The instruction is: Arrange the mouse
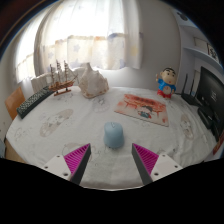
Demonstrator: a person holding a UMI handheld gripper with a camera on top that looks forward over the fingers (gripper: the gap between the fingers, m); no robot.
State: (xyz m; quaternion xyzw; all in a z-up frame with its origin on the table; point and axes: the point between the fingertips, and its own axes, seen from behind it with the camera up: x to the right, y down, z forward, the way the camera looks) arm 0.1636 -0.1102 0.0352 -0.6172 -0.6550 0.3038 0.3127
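A pale blue mouse [113, 134] lies on the white patterned tablecloth [60, 125], just ahead of my fingers and roughly centred between them. My gripper [112, 158] is open and empty. Its two fingers with magenta pads [78, 156] stand wide apart near the table's front, short of the mouse and not touching it.
A pink mat or book [141, 106] lies beyond the mouse to the right. A cartoon figurine [168, 83] stands behind it. A model ship [62, 76], a large seashell [92, 80] and a dark keyboard [31, 102] sit at the back left. A dark monitor [212, 96] is at the right.
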